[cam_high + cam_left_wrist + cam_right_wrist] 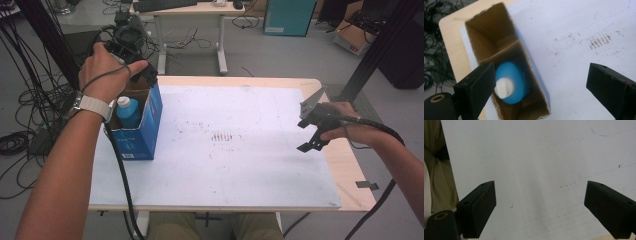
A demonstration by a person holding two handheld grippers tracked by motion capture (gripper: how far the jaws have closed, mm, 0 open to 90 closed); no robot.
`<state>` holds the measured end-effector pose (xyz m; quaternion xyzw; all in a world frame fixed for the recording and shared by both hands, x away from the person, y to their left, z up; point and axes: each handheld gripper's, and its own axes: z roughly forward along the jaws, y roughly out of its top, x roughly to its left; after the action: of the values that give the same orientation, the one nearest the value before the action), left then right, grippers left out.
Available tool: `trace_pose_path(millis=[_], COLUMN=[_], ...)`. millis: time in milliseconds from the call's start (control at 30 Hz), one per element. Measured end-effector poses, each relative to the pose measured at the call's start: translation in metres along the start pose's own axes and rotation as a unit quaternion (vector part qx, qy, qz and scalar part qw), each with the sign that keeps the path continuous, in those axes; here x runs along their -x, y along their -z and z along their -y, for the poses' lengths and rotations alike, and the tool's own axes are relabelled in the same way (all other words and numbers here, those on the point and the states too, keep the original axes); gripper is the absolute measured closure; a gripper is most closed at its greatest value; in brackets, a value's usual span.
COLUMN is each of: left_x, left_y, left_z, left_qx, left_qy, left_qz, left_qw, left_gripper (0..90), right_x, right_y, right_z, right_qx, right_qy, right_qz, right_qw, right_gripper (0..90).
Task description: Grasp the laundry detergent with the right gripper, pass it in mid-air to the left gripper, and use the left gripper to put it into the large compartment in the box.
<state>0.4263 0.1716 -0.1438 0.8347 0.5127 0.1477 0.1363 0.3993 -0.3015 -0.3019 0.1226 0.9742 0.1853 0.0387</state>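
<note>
A blue bottle (128,112) with a white cap stands upright inside an open blue cardboard box (142,134) at the left of the white sheet (230,145). My left gripper (142,75) hovers above the box's far end, jaws apart and empty. From above, the left gripper view has the bottle (511,83) and its white cap (504,88) in the box's near compartment, with my left gripper (541,92) wide open over the box (499,50). My right gripper (311,142) hangs open and empty over the sheet's right edge; between its jaws my right gripper (540,212) has bare sheet.
The wooden table (350,170) edges the sheet (536,157). Faint dark marks (222,136) sit mid-sheet. A desk (190,10), cables (20,95) and boxes stand on the floor beyond. The person's trouser leg (434,170) is at the left of the right gripper view.
</note>
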Motion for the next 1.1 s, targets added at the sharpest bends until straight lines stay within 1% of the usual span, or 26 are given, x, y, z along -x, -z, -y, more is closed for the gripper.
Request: trace_pose_path(millis=[33, 100, 133, 200, 233, 267, 300, 333, 367, 467, 567, 600, 633, 667, 700, 733, 800, 867, 933, 1000, 1100], left_x=[0.003, 0.009, 0.012, 0.022, 0.026, 0.03, 0.036, 0.039, 0.044, 0.059, 0.073, 0.077, 0.08, 0.085, 0.088, 0.091, 0.099, 0.107, 0.114, 0.121, 0.128], left_y=[0.001, 0.004, 0.005, 0.007, 0.007, 0.007, 0.007, 0.006, 0.006, 0.005, 0.005, 0.004, 0.004, 0.003, 0.002, 0.001, -0.001, -0.005, -0.009, -0.013, -0.018], left_z=[-0.001, -0.004, -0.005, -0.007, -0.007, -0.008, -0.009, -0.009, -0.01, -0.012, -0.014, -0.014, -0.015, -0.016, -0.016, -0.016, -0.017, -0.017, -0.017, -0.017, -0.017], left_qx=[0.0, 0.001, 0.003, 0.007, 0.008, 0.008, 0.006, 0.007, 0.008, 0.011, 0.017, 0.016, 0.014, 0.01, 0.01, 0.012, 0.012, 0.012, 0.007, 0.006, 0.001], left_qy=[-0.009, -0.029, -0.035, -0.057, -0.071, -0.078, -0.092, -0.099, -0.109, -0.148, -0.175, -0.185, -0.191, -0.206, -0.211, -0.219, -0.235, -0.243, -0.258, -0.269, -0.288], left_qz=[0.004, 0.004, 0.006, 0.012, 0.013, 0.015, 0.017, 0.019, 0.022, 0.032, 0.043, 0.047, 0.048, 0.051, 0.053, 0.054, 0.059, 0.063, 0.063, 0.068, 0.077], left_qw=[1.0, 0.9996, 0.9994, 0.9983, 0.9973, 0.9968, 0.9956, 0.9949, 0.9937, 0.9884, 0.9835, 0.9814, 0.9804, 0.9772, 0.976, 0.9741, 0.9701, 0.9679, 0.9641, 0.9606, 0.9547], left_gripper=[8.8, 8.1, 7.6, 6.7, 6.6, 6.7, 6.7, 6.7, 6.7, 6.8, 6.8, 6.8, 6.8, 6.7, 6.8, 6.8, 6.8, 7.0, 7.5, 7.6, 7.6], right_x=[0.0, 0.0, 0.001, 0.0, 0.0, 0.001, 0.001, 0.001, 0.001, 0.001, 0.0, 0.0, 0.001, 0.0, 0.001, 0.0, 0.0, 0.0, 0.001, 0.001, 0.0], right_y=[0.0, 0.0, 0.0, 0.001, 0.0, 0.0, 0.0, 0.0, 0.0, 0.002, 0.003, 0.003, 0.003, 0.004, 0.004, 0.004, 0.005, 0.005, 0.005, 0.004, 0.004], right_z=[0.0, 0.001, 0.001, 0.001, 0.001, 0.001, 0.001, 0.001, 0.0, -0.001, -0.001, -0.001, -0.001, -0.002, -0.002, -0.002, -0.002, -0.002, -0.001, -0.001, 0.0], right_qx=[0.0, 0.004, 0.004, 0.003, 0.004, 0.005, 0.005, 0.003, 0.003, 0.003, 0.001, 0.003, 0.002, 0.003, 0.005, 0.005, 0.005, 0.006, 0.006, 0.008, 0.007], right_qy=[-0.004, -0.002, -0.002, -0.003, -0.003, -0.001, -0.001, -0.004, -0.005, -0.004, -0.007, -0.006, -0.006, -0.008, -0.007, -0.011, -0.008, -0.009, -0.008, -0.006, -0.009], right_qz=[0.001, 0.001, 0.001, 0.0, 0.0, -0.001, -0.002, -0.001, -0.002, -0.002, 0.0, 0.0, 0.001, 0.001, 0.0, 0.0, -0.001, 0.0, -0.001, -0.001, -0.002], right_qw=[1.0, 1.0, 1.0, 1.0, 1.0, 1.0, 1.0, 1.0, 1.0, 1.0, 1.0, 1.0, 1.0, 1.0, 1.0, 0.9999, 1.0, 0.9999, 1.0, 0.9999, 0.9999], right_gripper=[10.5, 10.5, 10.5, 10.5, 10.5, 10.5, 10.5, 10.5, 10.5, 10.5, 10.5, 10.5, 10.5, 10.5, 10.5, 10.5, 10.5, 10.5, 10.5, 10.5, 10.5])
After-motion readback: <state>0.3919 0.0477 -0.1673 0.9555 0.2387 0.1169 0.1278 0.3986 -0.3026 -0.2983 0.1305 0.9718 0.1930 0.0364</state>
